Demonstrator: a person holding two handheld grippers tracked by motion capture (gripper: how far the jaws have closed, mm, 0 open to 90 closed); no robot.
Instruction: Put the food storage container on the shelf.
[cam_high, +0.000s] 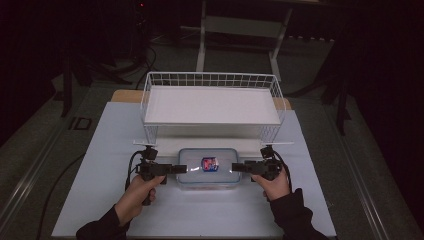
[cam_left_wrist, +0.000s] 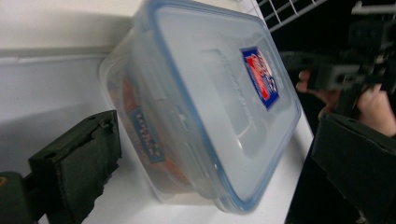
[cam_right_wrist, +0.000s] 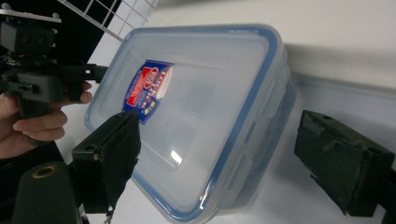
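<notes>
High view: white table (cam_high: 100, 200) in a dark room.

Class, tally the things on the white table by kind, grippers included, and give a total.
Clear lidded container: 1
White wire rack: 1
Handheld grippers: 2, the left gripper and the right gripper, one at each end of the container
Total: 4

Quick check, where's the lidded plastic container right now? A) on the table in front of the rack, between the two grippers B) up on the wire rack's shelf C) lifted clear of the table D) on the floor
A: the container sits on the white table in front of the wire rack, with the left gripper and right gripper at its two ends, jaws open.
</notes>
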